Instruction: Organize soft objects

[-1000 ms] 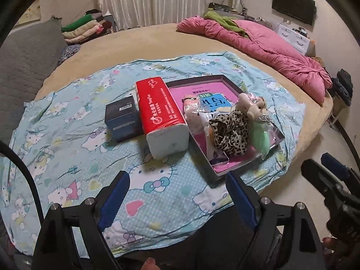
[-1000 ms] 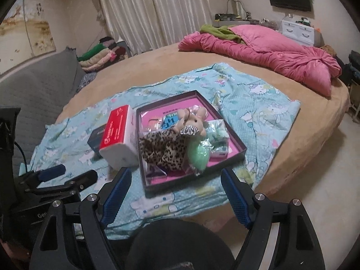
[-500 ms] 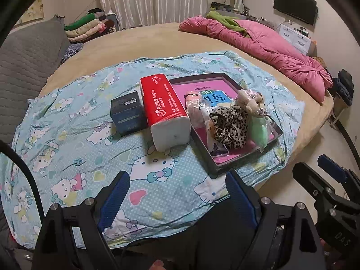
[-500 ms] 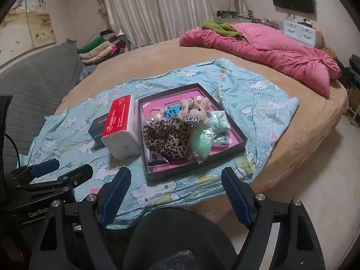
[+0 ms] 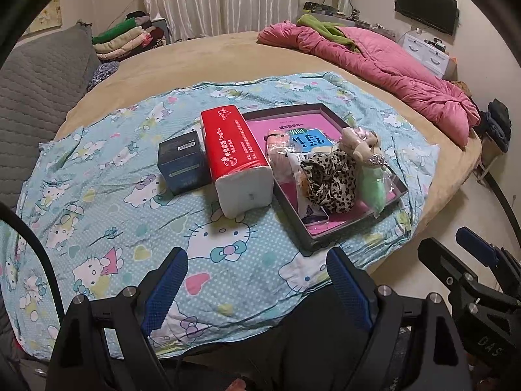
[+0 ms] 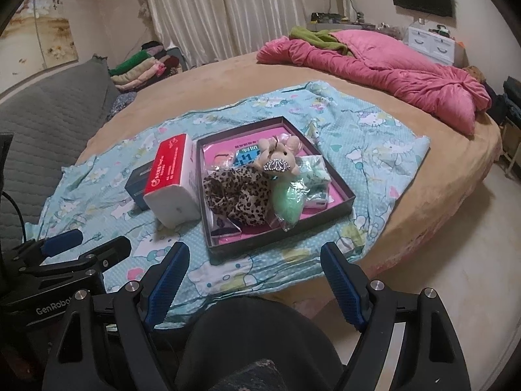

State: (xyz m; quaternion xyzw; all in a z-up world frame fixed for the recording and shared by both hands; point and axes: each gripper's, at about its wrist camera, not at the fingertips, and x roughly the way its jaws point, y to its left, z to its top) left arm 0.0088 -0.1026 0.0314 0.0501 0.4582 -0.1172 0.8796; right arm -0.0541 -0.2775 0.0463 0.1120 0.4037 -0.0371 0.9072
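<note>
Printed cotton sheet, glossy plastic tissue pack, fuzzy leopard cloth, matt cardboard tray

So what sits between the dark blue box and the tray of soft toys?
The red tissue pack lies between the dark blue box and the tray, clearest in the left wrist view.

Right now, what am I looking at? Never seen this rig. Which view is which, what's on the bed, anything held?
No robot: a person carries two handheld two-finger grippers, each with a fisheye camera looking along its fingers. One picture is from the left gripper, the other from the right gripper. Both are open and hold nothing. On the cartoon-print sheet lie a dark box, a red tissue pack and a tray holding a plush toy, a leopard-print cloth and a green bagged item.
</note>
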